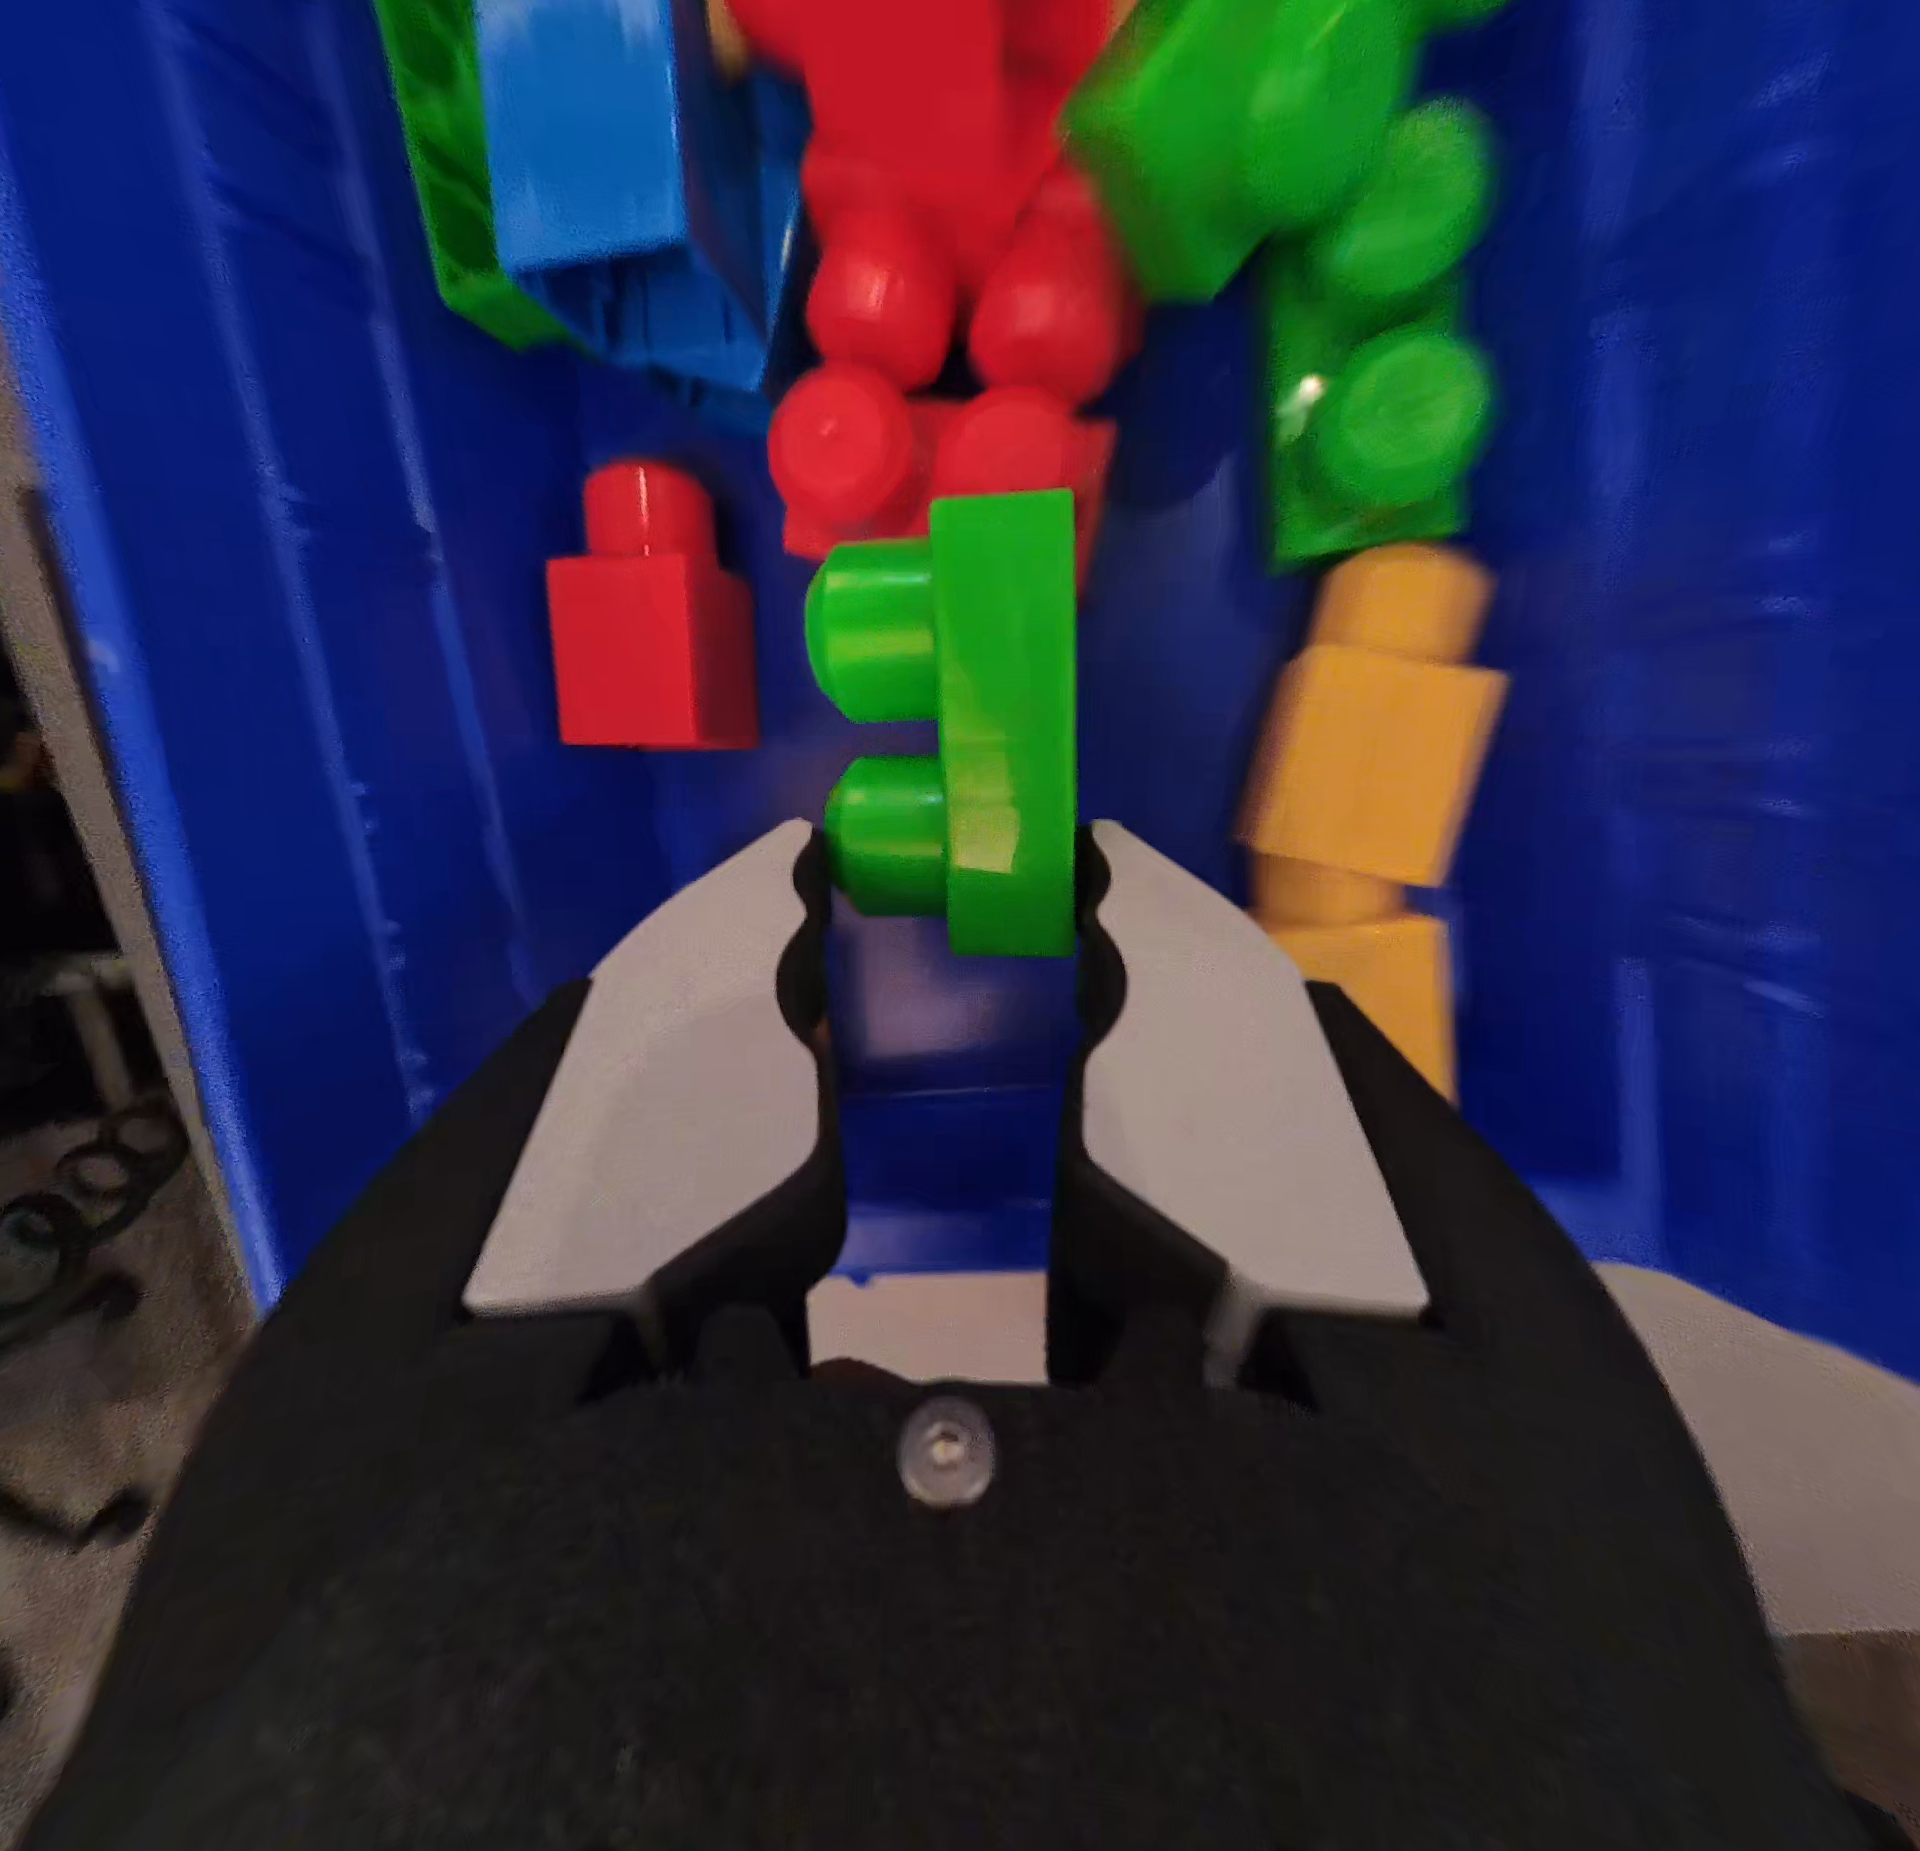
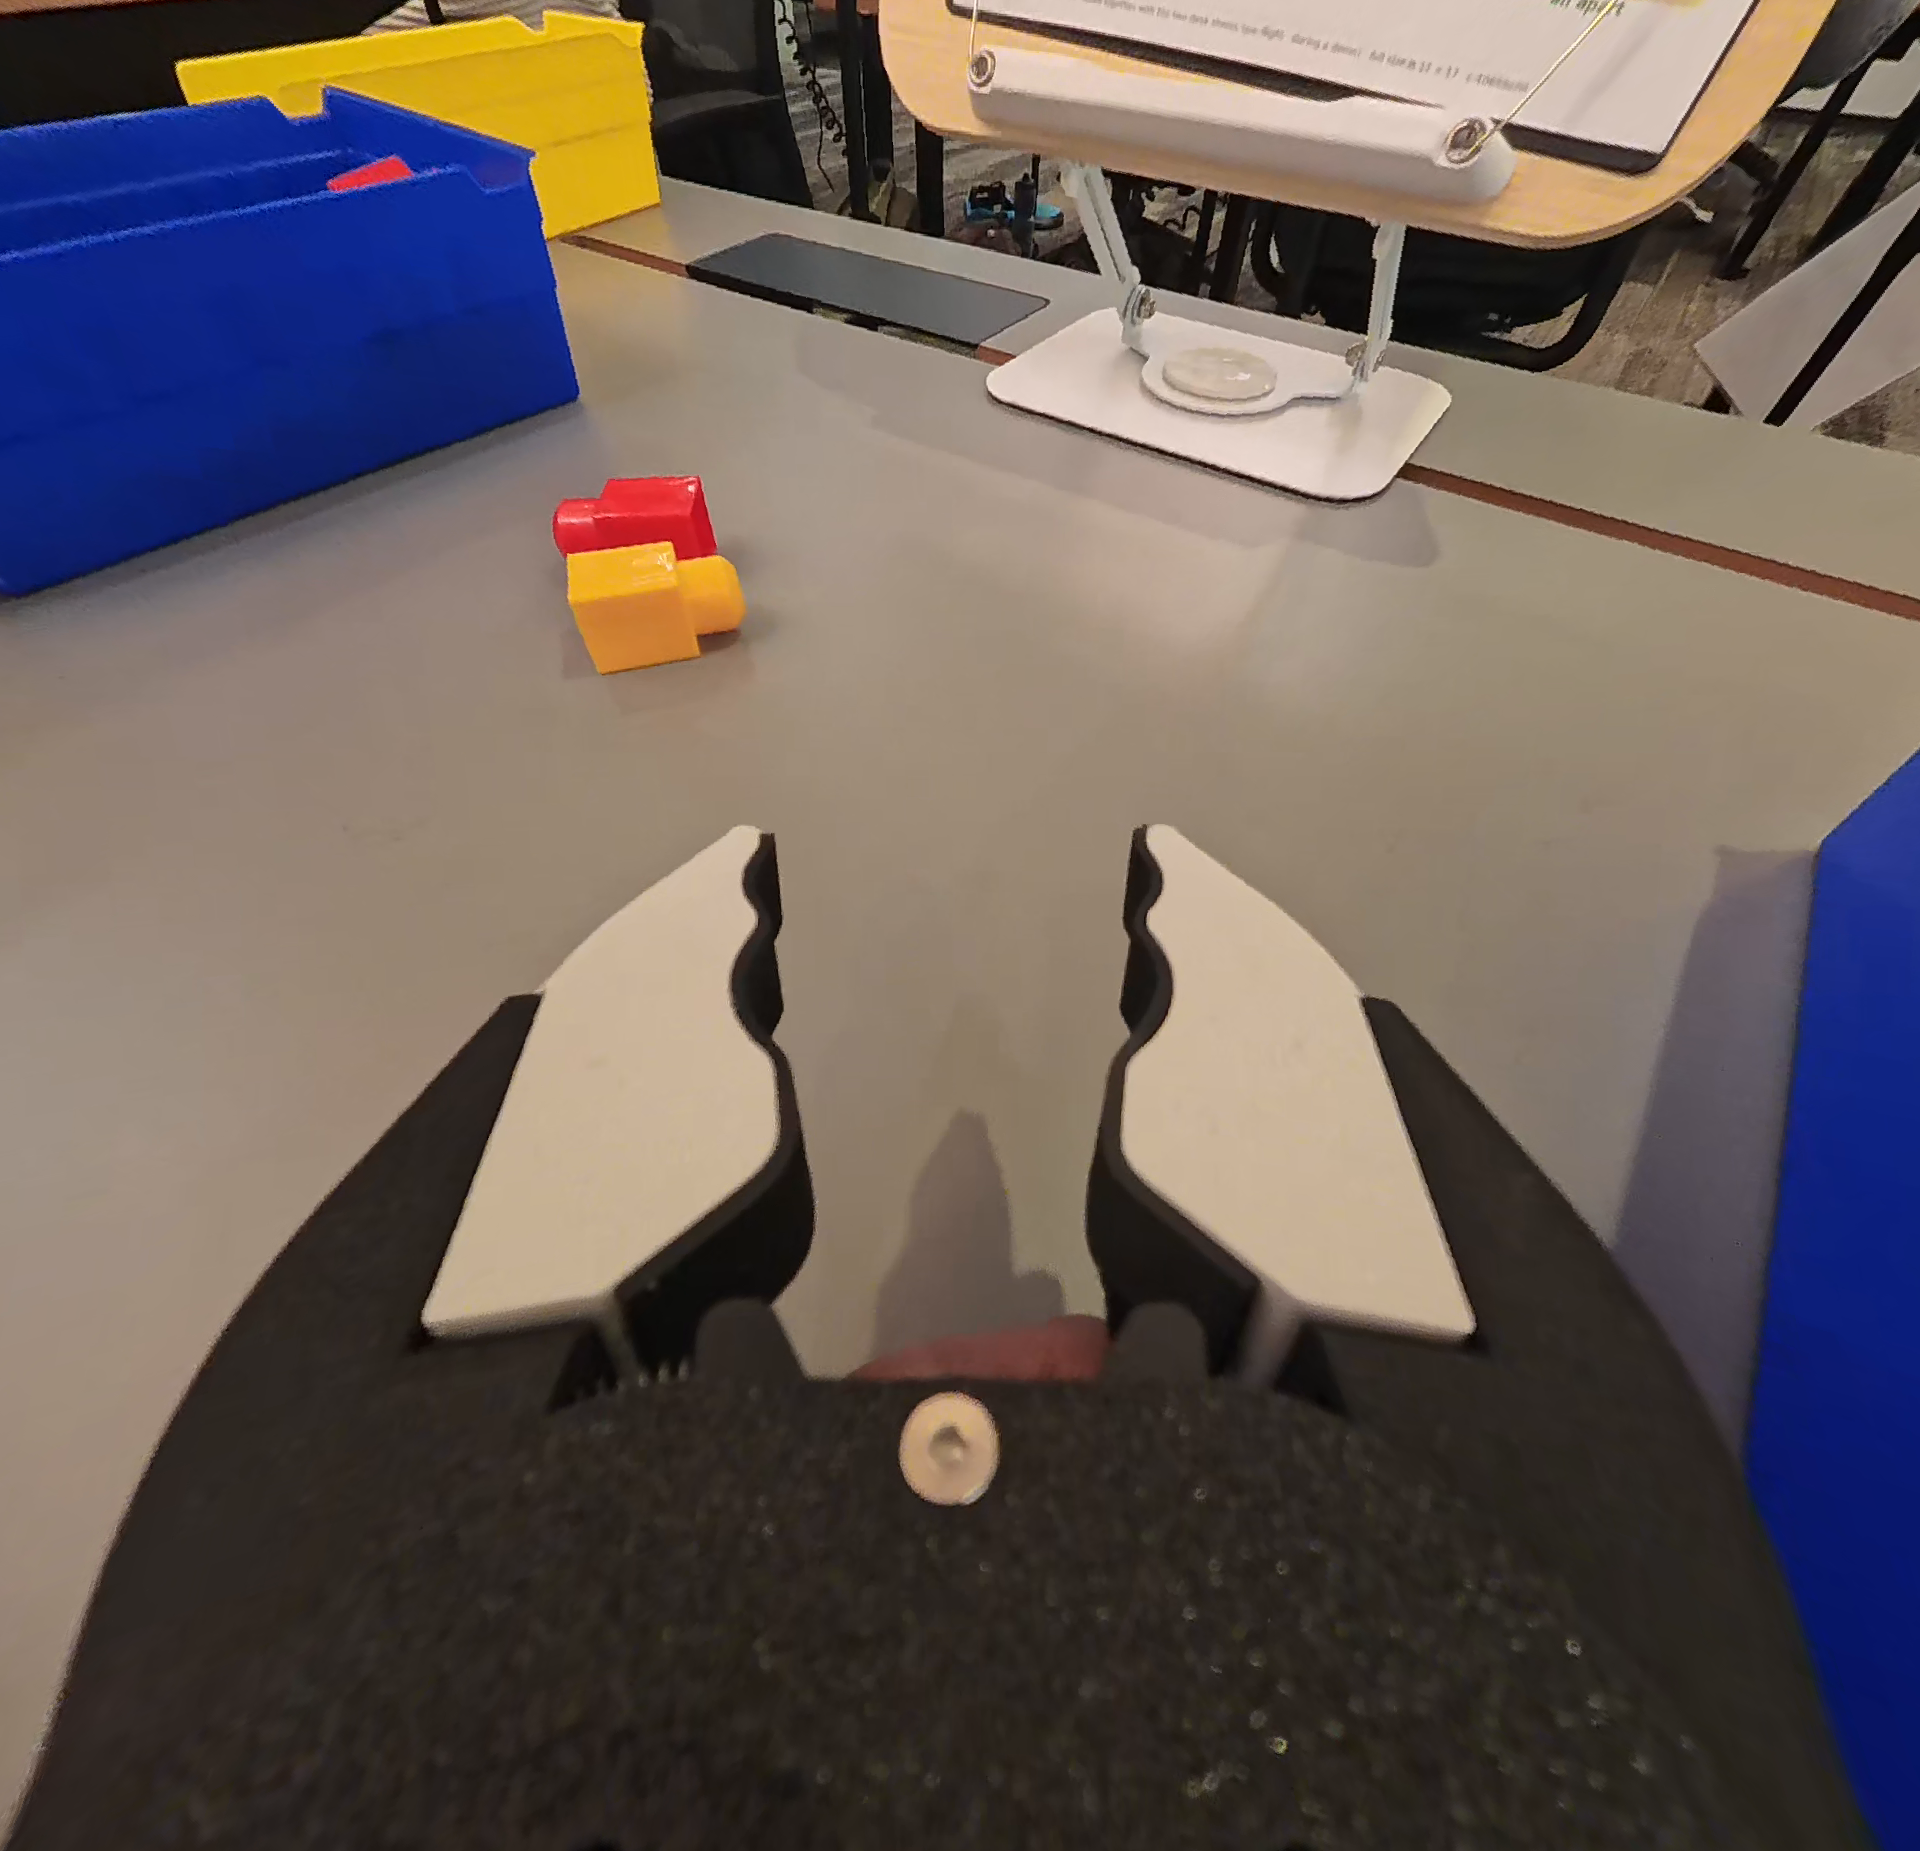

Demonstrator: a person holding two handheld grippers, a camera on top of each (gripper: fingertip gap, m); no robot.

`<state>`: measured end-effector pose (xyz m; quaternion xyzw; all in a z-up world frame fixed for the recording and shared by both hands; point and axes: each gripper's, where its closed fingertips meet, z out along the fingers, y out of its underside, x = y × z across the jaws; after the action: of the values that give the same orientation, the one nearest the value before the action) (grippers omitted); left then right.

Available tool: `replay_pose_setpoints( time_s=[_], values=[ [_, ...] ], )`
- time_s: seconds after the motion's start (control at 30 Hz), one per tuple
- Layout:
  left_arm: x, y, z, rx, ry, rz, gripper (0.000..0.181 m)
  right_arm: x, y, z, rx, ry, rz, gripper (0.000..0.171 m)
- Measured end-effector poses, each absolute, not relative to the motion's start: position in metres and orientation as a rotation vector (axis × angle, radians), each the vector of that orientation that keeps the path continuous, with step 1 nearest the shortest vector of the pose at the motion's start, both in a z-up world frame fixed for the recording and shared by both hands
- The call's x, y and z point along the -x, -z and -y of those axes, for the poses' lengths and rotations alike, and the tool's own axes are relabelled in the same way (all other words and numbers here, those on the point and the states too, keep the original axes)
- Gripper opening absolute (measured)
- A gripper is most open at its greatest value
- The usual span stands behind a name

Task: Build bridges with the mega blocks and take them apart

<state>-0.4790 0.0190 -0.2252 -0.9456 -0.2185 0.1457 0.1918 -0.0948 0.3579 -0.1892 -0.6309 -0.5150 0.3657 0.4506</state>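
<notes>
In the left wrist view my left gripper [image 1: 951,851] is shut on a thin green two-stud block [image 1: 997,721], held over a blue bin [image 1: 260,554], studs pointing left. Below it lie loose blocks: a small red one [image 1: 649,648], a red pile [image 1: 935,243], a blue one [image 1: 592,139], green ones [image 1: 1299,160] and yellow ones [image 1: 1371,752]. In the right wrist view my right gripper [image 2: 951,845] is open and empty above the grey table [image 2: 1143,679]. A red block [image 2: 639,513] and a yellow block [image 2: 649,601] lie on their sides, touching, to the front left of it.
A blue bin [image 2: 260,347] stands at the table's left, a yellow bin [image 2: 499,97] behind it. A white stand [image 2: 1216,399] holding a wooden board with a printed sheet [image 2: 1351,56] is at the back. A black flat pad [image 2: 862,284] lies beside it. Another blue bin edge [image 2: 1860,1178] is at right. My right fingertips sit around 50 cm from my left ones.
</notes>
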Motion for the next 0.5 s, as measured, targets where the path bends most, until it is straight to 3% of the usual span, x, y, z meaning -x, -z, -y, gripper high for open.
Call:
replay_pose_setpoints(
  time_s=[0.27,0.5],
  values=[
    [0.377,0.12,-0.032,2.023,-0.634,0.521,0.044,0.1,0.187,-0.349,1.535,-0.896,1.287,0.063],
    [0.284,0.1,-0.043,1.719,-0.705,0.428,0.044,0.104,0.177,-0.335,1.475,-0.879,1.301,0.063]
  ],
)
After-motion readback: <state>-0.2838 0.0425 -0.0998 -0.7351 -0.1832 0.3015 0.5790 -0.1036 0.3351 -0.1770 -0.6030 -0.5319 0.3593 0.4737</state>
